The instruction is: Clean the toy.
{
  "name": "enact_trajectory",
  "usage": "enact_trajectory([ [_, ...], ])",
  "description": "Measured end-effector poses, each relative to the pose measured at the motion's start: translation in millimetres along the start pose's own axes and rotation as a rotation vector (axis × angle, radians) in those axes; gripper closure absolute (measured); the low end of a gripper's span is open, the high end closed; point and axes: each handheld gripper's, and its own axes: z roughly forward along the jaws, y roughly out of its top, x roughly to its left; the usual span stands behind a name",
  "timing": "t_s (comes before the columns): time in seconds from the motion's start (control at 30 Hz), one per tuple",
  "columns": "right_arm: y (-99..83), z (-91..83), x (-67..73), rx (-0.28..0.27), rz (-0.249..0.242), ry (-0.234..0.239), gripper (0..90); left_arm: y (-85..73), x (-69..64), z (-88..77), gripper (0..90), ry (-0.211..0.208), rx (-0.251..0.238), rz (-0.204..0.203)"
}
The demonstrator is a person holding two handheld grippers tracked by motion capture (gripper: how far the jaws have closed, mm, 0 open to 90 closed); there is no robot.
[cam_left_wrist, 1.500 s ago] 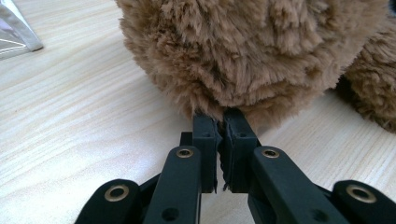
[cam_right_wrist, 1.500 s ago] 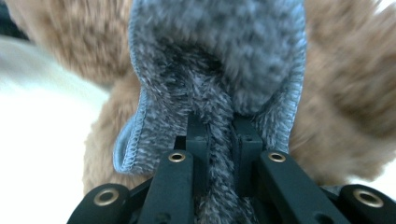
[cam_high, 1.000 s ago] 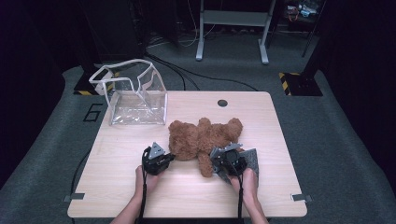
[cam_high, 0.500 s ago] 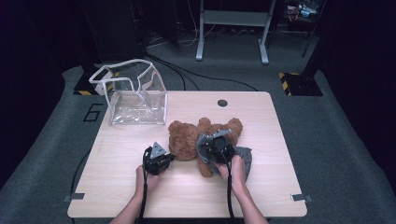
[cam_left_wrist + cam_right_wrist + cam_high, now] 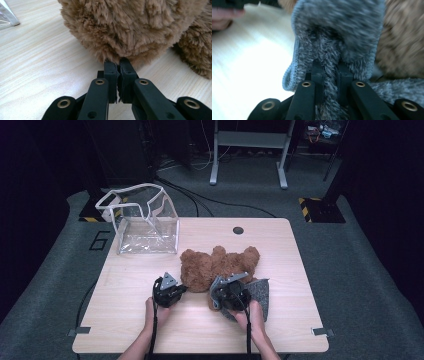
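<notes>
Handling a plush bear and a grey cloth on the tabletop (image 5: 150, 275).
Largest first: my brown teddy bear (image 5: 217, 266) lies mid-tabletop, soft and light, best pinched by its fur; the clear bag (image 5: 145, 227) stands well apart. The grey fleece cloth (image 5: 257, 292), limp, lies beside the bear. Left claw (image 5: 117, 66) clenched at the fur's edge; right claw (image 5: 329, 67) grasping a cloth fold.

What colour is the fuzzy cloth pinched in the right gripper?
Grey, with a bluish stitched edge; the cloth shows best in the right gripper view.
</notes>
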Motion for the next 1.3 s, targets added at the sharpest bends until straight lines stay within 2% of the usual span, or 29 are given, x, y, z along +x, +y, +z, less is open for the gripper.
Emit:
enact_trajectory([
  [0.07, -5.4, 3.2, -0.5, 0.029, -0.010, 0.002, 80.1, 0.0, 0.1, -0.1, 86.2, -0.001, -0.001, -0.001],
  [0.13, -10.3, 5.6, -6.4, 0.059, 0.005, 0.006, 80.0, -0.1, 0.1, -0.1, 86.3, -0.001, -0.003, -0.003],
  [0.2, -12.9, 1.9, -12.7, 0.059, 0.017, 0.005, 80.0, -0.1, 0.1, -0.1, 86.2, -0.002, -0.003, -0.003],
  [0.33, -5.4, -21.0, -19.3, -0.032, 0.040, -0.010, 80.0, 0.0, 0.0, -0.1, 86.3, -0.001, -0.003, -0.001],
  [0.47, 17.5, -36.6, -13.2, -0.110, 0.031, -0.037, 80.0, -0.2, -0.6, 0.4, 86.3, 0.007, -0.005, -0.001],
  [0.57, 38.4, -31.6, -4.8, -0.113, 0.001, -0.065, 79.7, -0.3, -0.5, 0.4, 86.3, 0.007, -0.005, -0.001],
  [0.67, 52.4, -13.2, 0.0, -0.071, -0.021, -0.088, 79.5, -0.1, -0.3, 0.2, 86.2, 0.003, -0.001, -0.001],
  [0.73, 53.7, -2.5, 3.4, -0.044, -0.025, -0.092, 79.6, -0.2, -0.4, 0.6, 86.3, 0.006, -0.005, -0.001],
  [0.83, 47.9, 3.9, 7.3, -0.012, -0.042, -0.078, 79.7, -0.1, 0.2, 0.4, 86.3, 0.005, -0.004, 0.002],
  [0.87, 44.8, 4.8, 8.8, -0.018, -0.046, -0.072, 79.7, -0.1, 0.1, 0.4, 86.3, 0.005, -0.005, 0.002],
  [1.03, 27.0, 2.9, 19.7, 0.017, -0.071, -0.040, 79.8, -0.2, -0.1, 0.5, 86.3, 0.004, -0.006, -0.001],
  [1.17, 12.0, 3.5, 25.3, 0.049, -0.082, -0.034, 79.9, 0.0, 0.1, 0.0, 86.3, 0.000, 0.001, 0.000],
  [1.2, 8.2, 4.4, 25.2, 0.062, -0.093, -0.040, 79.9, -0.2, -0.2, 0.5, 86.3, 0.004, -0.006, -0.002],
  [1.27, 2.2, 5.4, 23.2, 0.076, -0.074, -0.041, 79.8, 0.0, 0.1, 0.0, 86.3, -0.001, 0.000, 0.000],
  [1.3, 0.9, 4.3, 19.5, 0.069, -0.084, -0.041, 79.8, 0.0, 0.1, 0.0, 86.3, -0.001, 0.000, 0.000],
])
